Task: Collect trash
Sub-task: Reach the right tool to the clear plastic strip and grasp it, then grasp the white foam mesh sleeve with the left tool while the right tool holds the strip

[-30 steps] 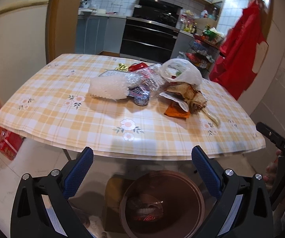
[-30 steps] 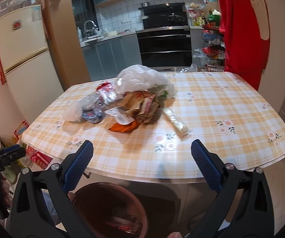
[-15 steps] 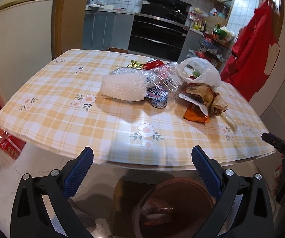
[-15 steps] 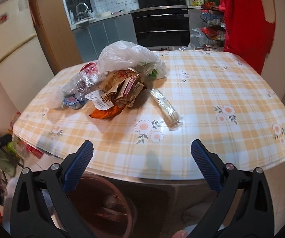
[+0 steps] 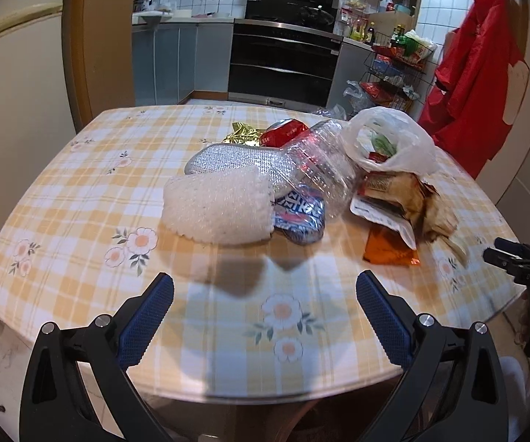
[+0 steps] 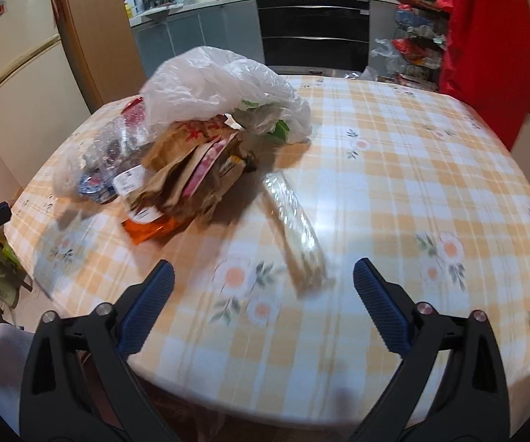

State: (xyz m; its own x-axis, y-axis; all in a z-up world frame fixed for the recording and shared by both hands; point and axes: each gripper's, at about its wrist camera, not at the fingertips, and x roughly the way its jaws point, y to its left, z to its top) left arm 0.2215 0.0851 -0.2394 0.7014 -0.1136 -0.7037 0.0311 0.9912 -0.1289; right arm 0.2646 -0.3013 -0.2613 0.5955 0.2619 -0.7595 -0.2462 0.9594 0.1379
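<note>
Since nothing is picked yet, I hold my left gripper and right gripper spread wide and empty above the table edge, facing the trash pile heaped mid-table.

Left wrist view: a table fills the middle of the frame, with trash heaped right of centre. A bubble-wrap pad lies at centre, a crushed can just to its right, a clear plastic container above the can. A plastic bag sits at upper right, crumpled paper wrappers below it, a flat packet lower still. An oven stands behind the table, top centre.

Right wrist view: a long wrapped stick lies at centre, right of the heap.
</note>
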